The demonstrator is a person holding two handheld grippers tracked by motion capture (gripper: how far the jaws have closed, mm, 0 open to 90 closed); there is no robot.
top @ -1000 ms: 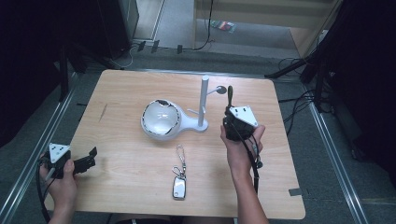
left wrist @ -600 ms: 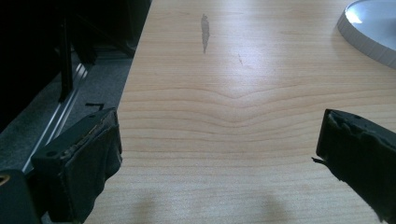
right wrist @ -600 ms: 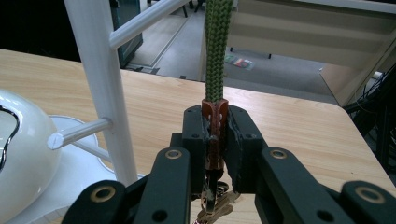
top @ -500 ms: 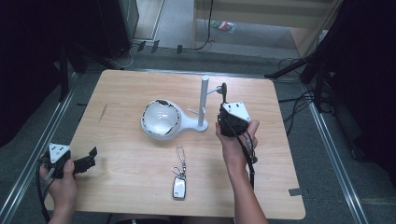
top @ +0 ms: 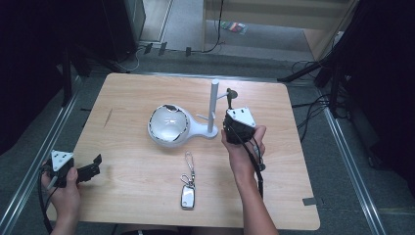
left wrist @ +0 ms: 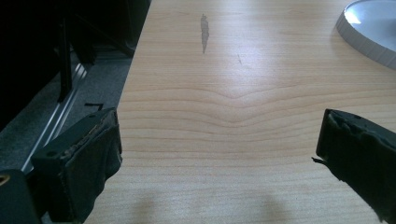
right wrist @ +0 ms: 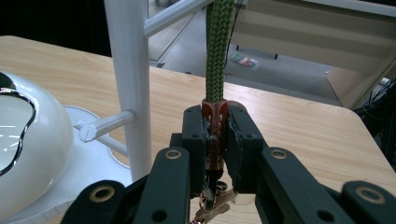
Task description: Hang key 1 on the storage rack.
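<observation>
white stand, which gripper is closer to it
Right. The right gripper is just beside the white stand, shut on a green braided strap; the left gripper is open at the table's near-left corner.

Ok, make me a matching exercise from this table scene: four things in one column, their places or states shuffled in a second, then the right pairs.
Things:
1. green braided lanyard
2. silver key fob with metal rings
3. white dome-shaped dish
4. left gripper

States:
A. lying flat near the table's front edge
B. jaws apart over bare wood
C. clamped by its red clasp in the right gripper
D. at the foot of the white pegged post

Pairs: 1-C, 2-A, 3-D, 4-B
</observation>
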